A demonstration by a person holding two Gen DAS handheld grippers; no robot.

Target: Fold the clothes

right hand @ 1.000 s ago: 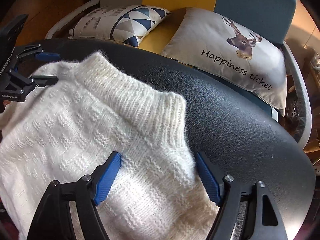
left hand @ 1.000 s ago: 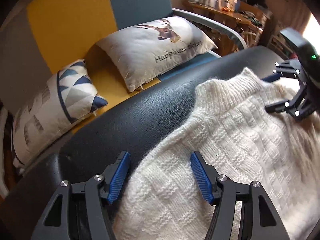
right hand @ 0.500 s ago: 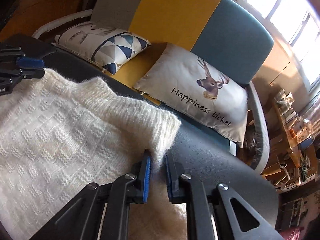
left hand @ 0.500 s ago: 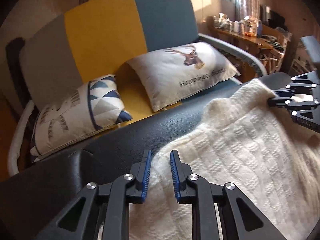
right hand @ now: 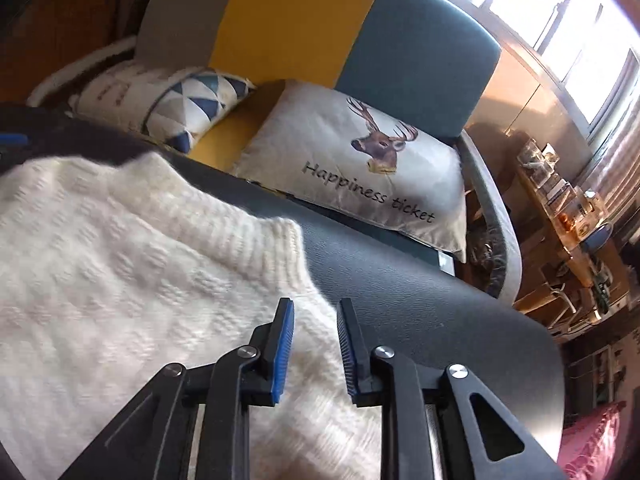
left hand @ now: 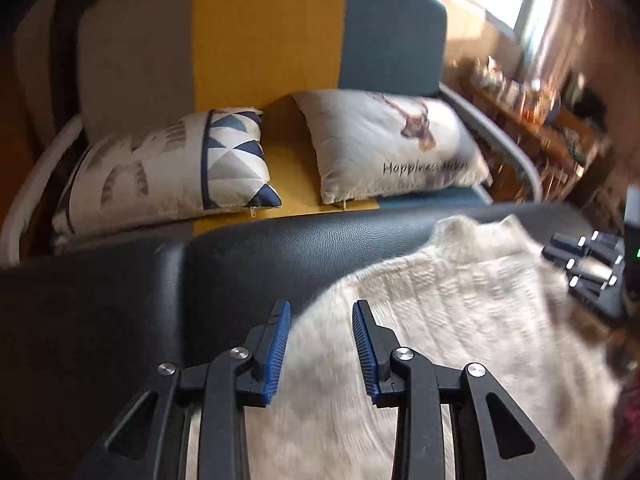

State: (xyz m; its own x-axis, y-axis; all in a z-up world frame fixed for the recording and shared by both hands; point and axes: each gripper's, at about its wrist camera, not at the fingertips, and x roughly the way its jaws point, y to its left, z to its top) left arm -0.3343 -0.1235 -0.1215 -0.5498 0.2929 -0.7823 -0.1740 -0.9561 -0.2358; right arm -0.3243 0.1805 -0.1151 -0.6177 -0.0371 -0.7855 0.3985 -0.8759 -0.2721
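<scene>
A sofa with grey, yellow and teal panels (left hand: 260, 40) fills the upper frame above a black leather-textured worktop (left hand: 120, 300). A cream chunky-knit sweater (right hand: 100, 272) lies spread over the worktop's lower half. A white deer-print cushion (right hand: 360, 168) sits centre-right on the sofa. The left tool (left hand: 321, 332) and right tool (right hand: 315, 330) both stand parted at the sweater's edges, gripping nothing.

We note a cream knitted sweater (right hand: 120, 280) with basket-weave texture, ribbed collar (right hand: 256, 240) pointing toward the sofa side. It lies spread on the black leather-like surface (right hand: 420, 300), its shoulder edges under our view; left-wrist view blurred.
</scene>
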